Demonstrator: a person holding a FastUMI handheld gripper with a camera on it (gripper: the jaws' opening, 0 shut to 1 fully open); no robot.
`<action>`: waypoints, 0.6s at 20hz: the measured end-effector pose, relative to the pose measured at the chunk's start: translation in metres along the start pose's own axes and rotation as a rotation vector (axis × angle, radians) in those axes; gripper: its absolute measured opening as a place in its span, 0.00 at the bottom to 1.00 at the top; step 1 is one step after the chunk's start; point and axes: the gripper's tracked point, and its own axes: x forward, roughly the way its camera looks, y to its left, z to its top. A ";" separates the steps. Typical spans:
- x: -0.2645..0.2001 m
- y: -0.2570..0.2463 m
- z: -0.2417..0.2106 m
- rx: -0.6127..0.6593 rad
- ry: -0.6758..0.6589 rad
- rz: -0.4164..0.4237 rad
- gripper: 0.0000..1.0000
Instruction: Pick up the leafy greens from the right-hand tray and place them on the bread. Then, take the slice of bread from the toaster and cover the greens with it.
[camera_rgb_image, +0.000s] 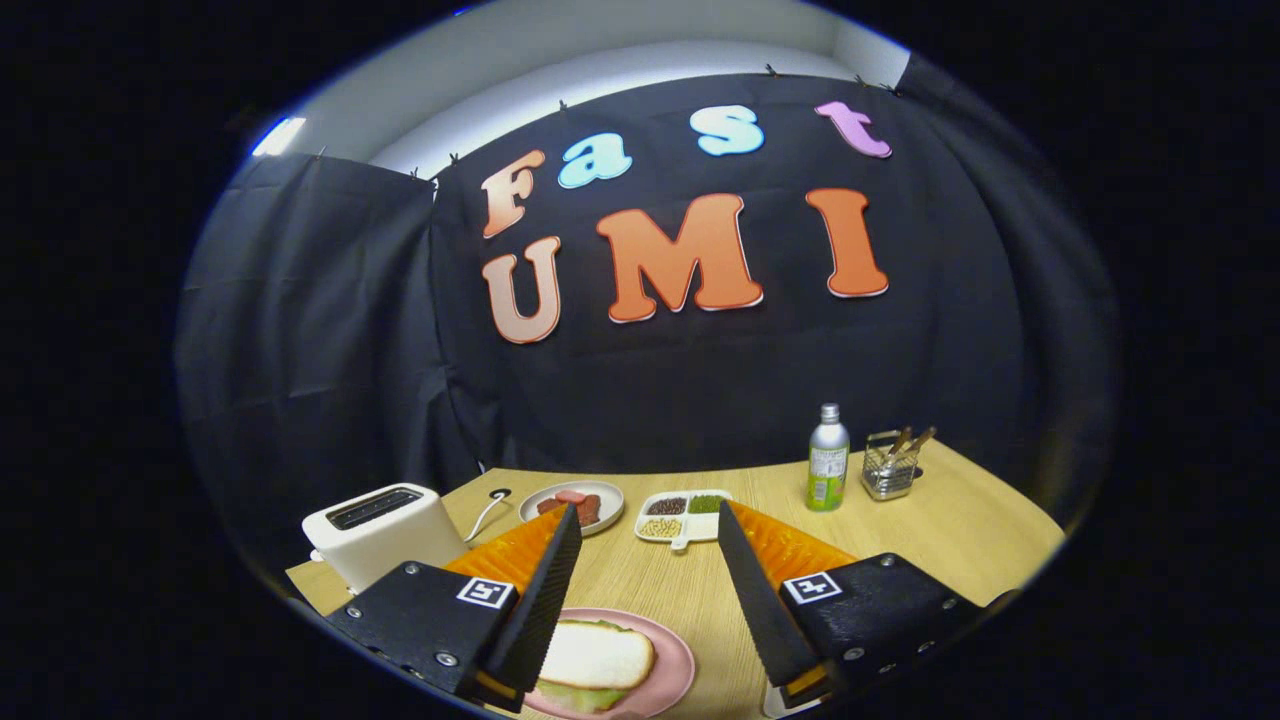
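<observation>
Right under the camera sits a pink plate (672, 668) with a slice of bread (598, 655) on top and a bit of leafy greens (575, 696) peeking out from under the bread. The gripper (648, 600) hangs over the plate with its two fingers spread wide apart, and it holds nothing. The bread lies next to the left finger, partly hidden by it. So it looks like the greens are already covered, and the job seems almost done or done. The toaster (380, 533) stands behind the plate and off to its left, and I cannot tell if any bread is left in its slot. Behind the plate, in the middle of the worktop (960, 530), a small plate with red food (575, 503) sits beside a white dish with little sections (684, 517) of seeds or beans. Farther behind the plate and to its right stand a bottle (828, 458) and a wire basket (890, 468) with sticks in it. The bread is probably light and soft, so a hard squeeze would squash it. It is best held gently by its two long edges. The greens are thin and floppy and could slide out if the bread gets pushed sideways.
</observation>
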 end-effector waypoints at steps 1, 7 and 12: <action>-0.002 0.003 0.009 -0.017 -0.032 -0.006 0.84; -0.014 0.014 0.050 -0.114 -0.225 -0.038 0.89; -0.017 0.019 0.054 -0.151 -0.267 -0.070 0.90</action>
